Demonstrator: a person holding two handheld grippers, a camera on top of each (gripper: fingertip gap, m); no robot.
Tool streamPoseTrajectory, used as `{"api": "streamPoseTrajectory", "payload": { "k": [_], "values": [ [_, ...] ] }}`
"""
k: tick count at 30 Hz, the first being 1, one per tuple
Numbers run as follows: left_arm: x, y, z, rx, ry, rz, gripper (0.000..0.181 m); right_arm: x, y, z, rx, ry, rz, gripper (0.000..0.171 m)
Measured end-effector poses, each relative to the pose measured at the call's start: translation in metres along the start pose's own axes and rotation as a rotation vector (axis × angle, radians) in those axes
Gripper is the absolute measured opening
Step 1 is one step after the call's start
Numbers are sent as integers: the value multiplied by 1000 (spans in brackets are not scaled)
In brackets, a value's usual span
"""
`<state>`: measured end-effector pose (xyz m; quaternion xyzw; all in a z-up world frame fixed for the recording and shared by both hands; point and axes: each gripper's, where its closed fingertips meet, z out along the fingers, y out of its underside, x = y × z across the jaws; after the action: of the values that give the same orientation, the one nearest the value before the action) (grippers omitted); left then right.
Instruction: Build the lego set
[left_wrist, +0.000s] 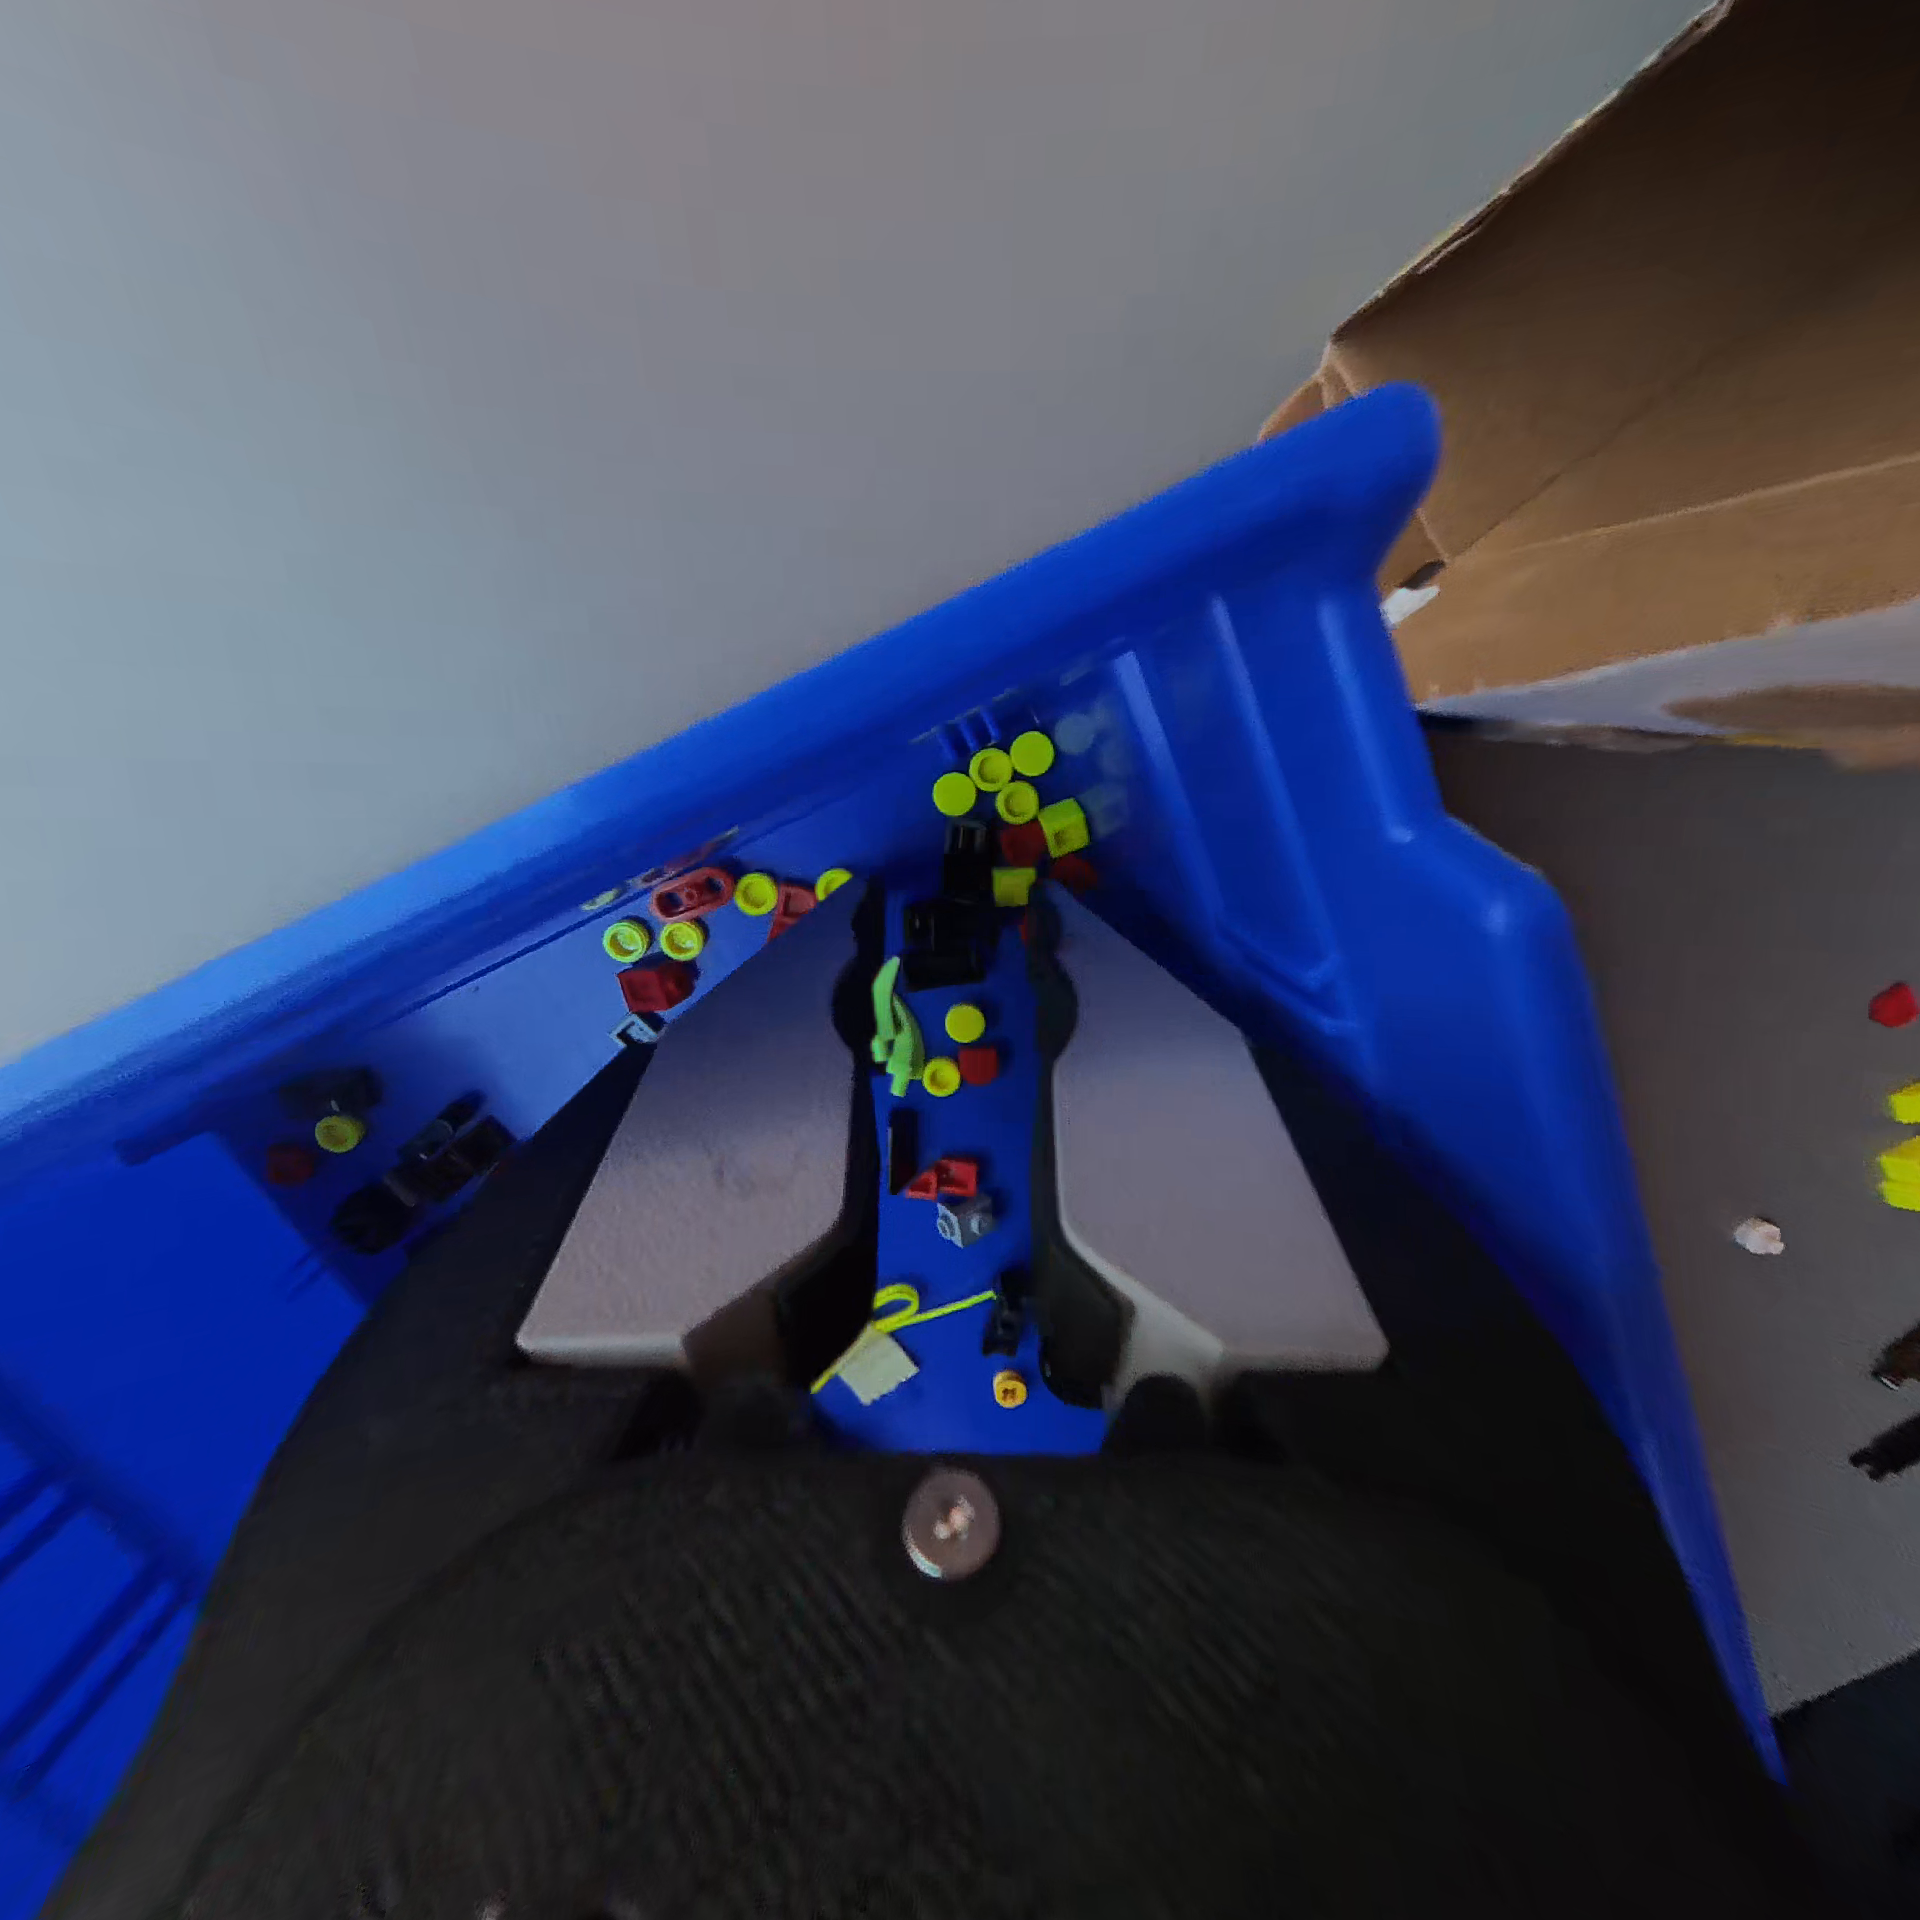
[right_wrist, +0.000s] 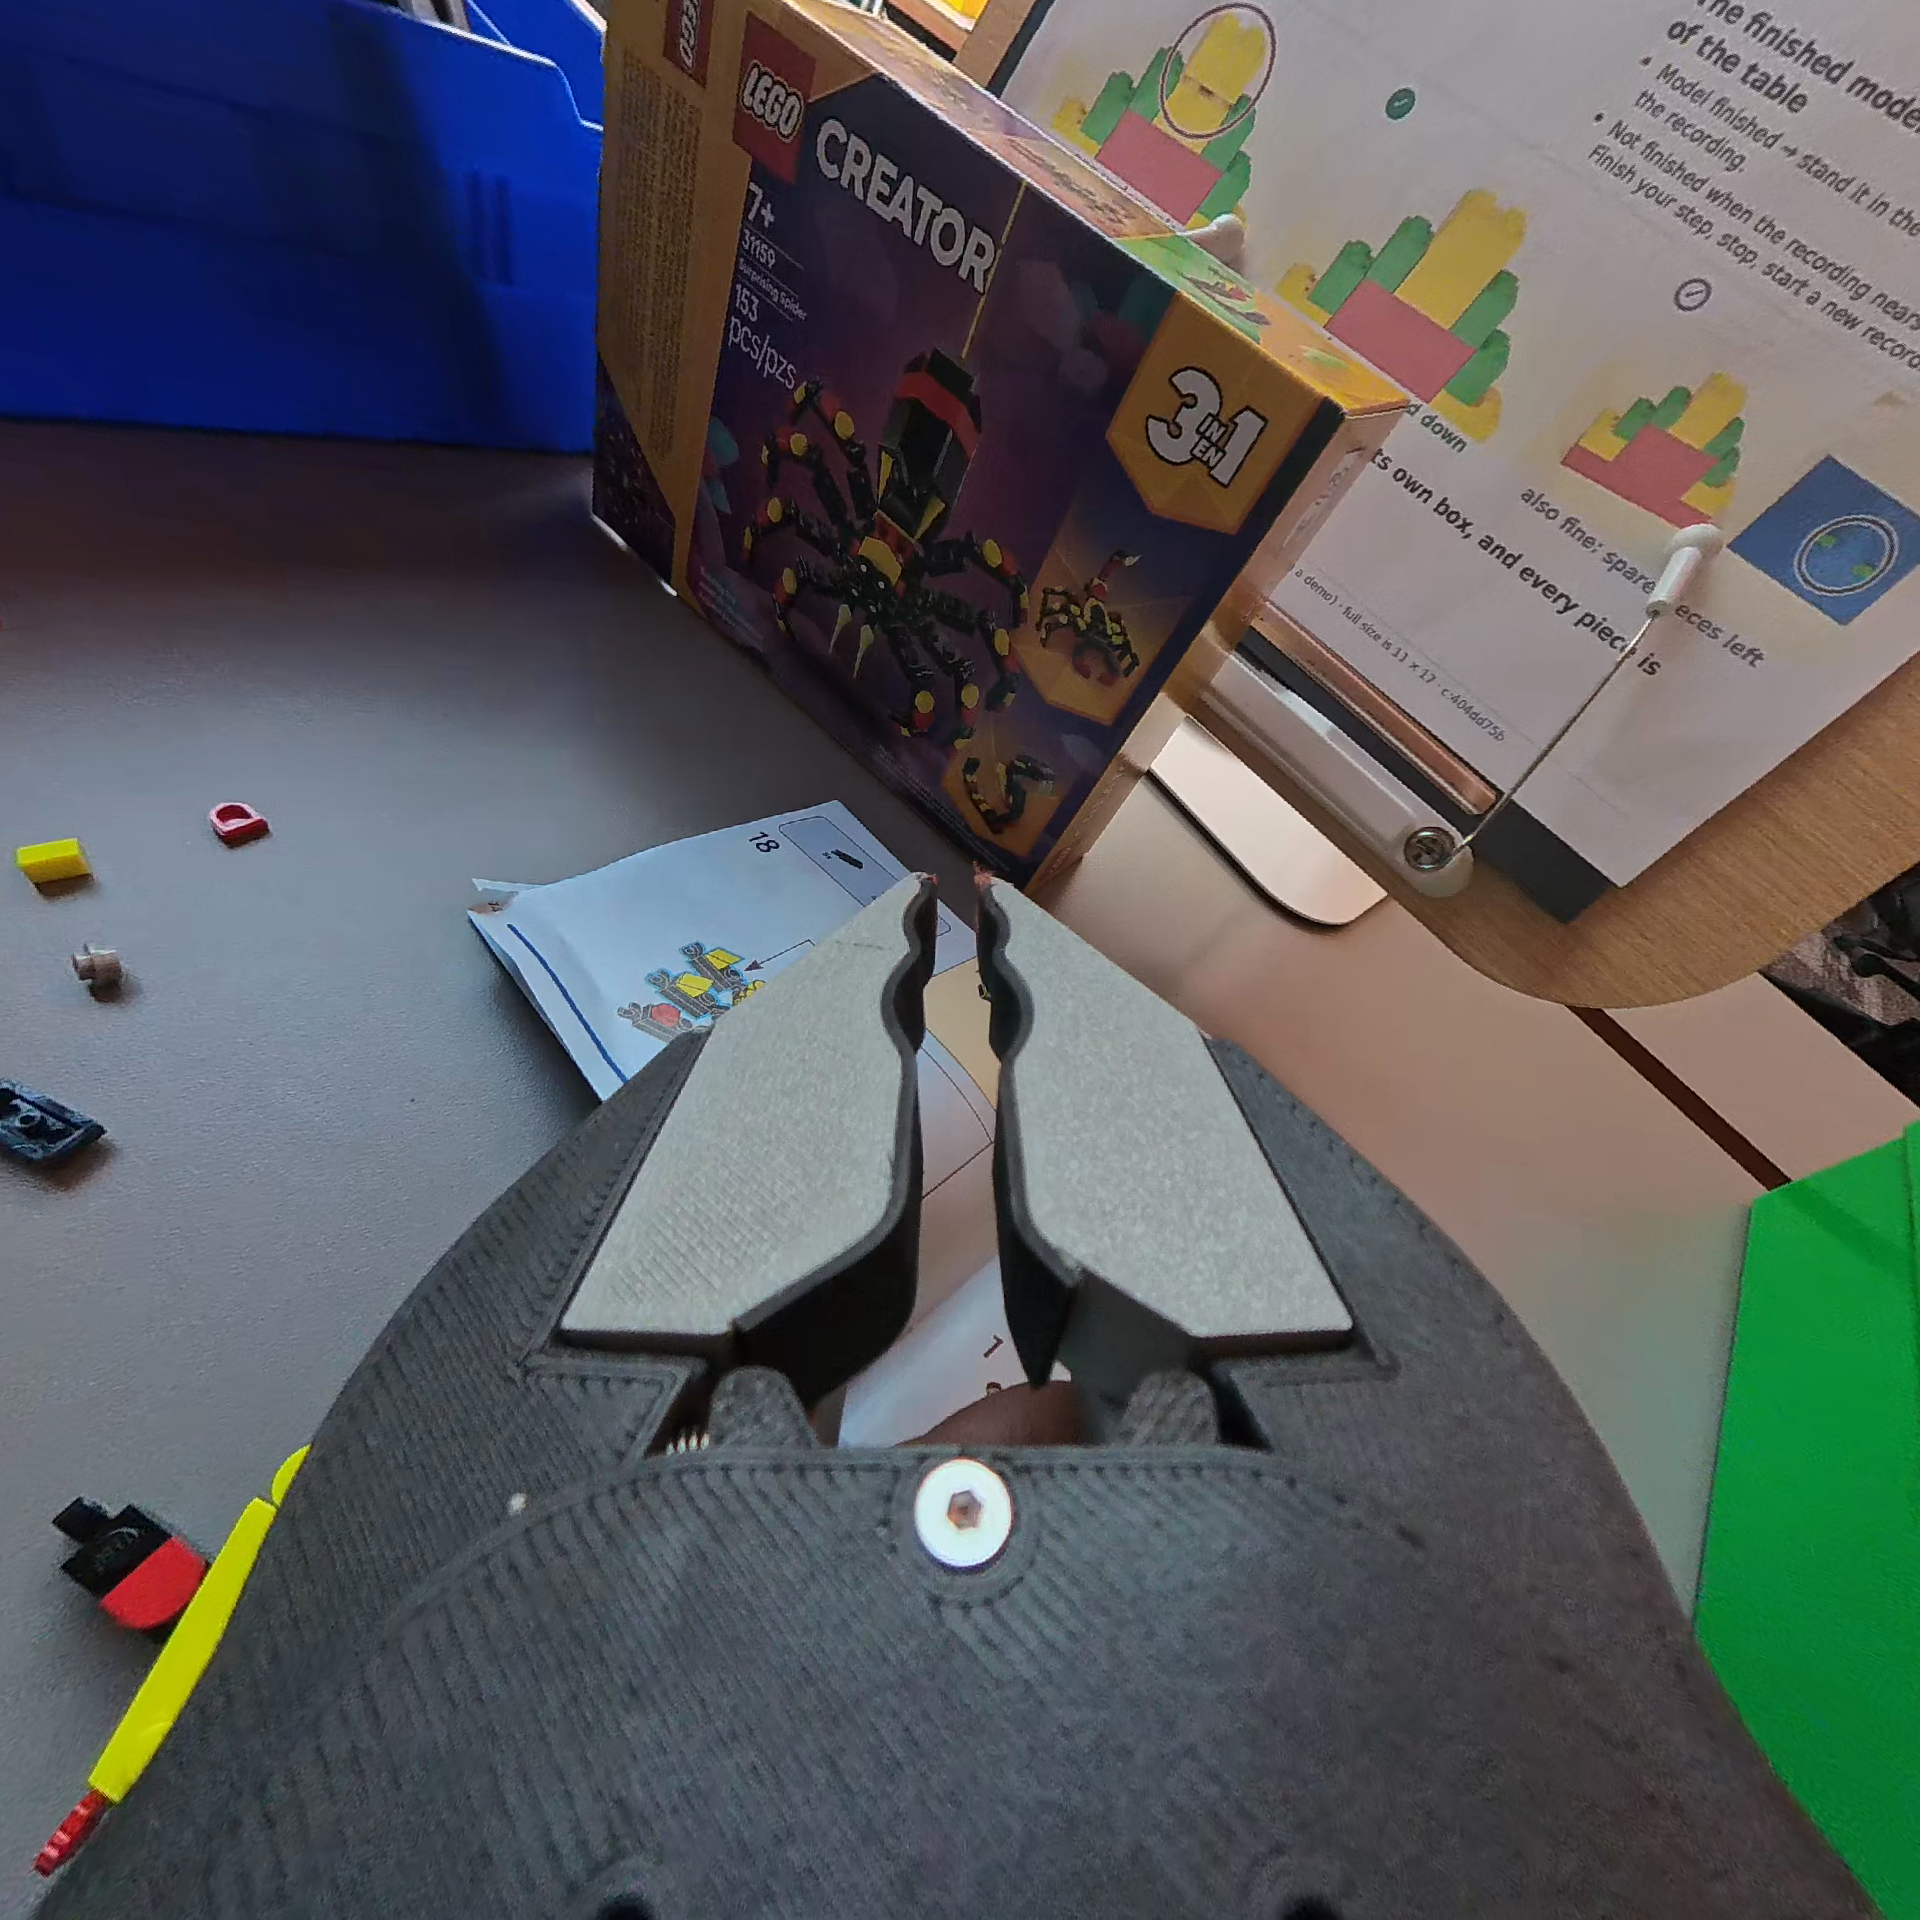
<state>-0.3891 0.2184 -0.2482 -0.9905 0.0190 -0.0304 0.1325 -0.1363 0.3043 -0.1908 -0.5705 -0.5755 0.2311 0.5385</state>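
The left gripper (left_wrist: 951, 914) is positioned with fingers spread over loose bricks (left_wrist: 992, 790) in the blue bin (left_wrist: 1299, 665). The right gripper (right_wrist: 956, 883) is held nearly closed, empty, before the printed set box (right_wrist: 935, 436) and instruction sheet (right_wrist: 665, 935).

R gripper (right_wrist: 957, 883) jaws nearly closed, empty, over instr. booklet (right_wrist: 665, 935); set box (right_wrist: 935, 436) behind.

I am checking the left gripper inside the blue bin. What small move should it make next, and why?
Probably lower the left gripper a little and close on one piece. Its jaws stand open over the blue bin, with the black pieces between the fingertips and nothing gripped yet. The right gripper is empty and nearly closed above the instruction booklet, so it seems to be waiting.
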Motion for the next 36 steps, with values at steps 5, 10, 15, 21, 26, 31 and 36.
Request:
{"api": "streamPoseTrajectory", "payload": {
  "k": [5,10,15,21,26,31,36],
  "values": [
    [-3,4,-1,-20,-29,24,17,0,0,0,2,0,-4,3],
    [-14,12,-4,-44,-35,9,15,-1,0,0,2,-2,-5,3],
    [-17,12,-9,-29,-29,2,12,-1,0,0,1,-3,-10,3],
    [5,1,-11,15,44,41,8,-2,0,0,2,-5,-13,3],
    [9,1,-4,-10,34,68,6,-2,-1,0,4,-4,-13,3],
    [9,1,-5,-10,34,72,8,-2,0,0,3,-7,-12,3],
    [6,-2,-8,11,20,82,6,-3,0,0,2,-8,-16,3]
  ]
}}
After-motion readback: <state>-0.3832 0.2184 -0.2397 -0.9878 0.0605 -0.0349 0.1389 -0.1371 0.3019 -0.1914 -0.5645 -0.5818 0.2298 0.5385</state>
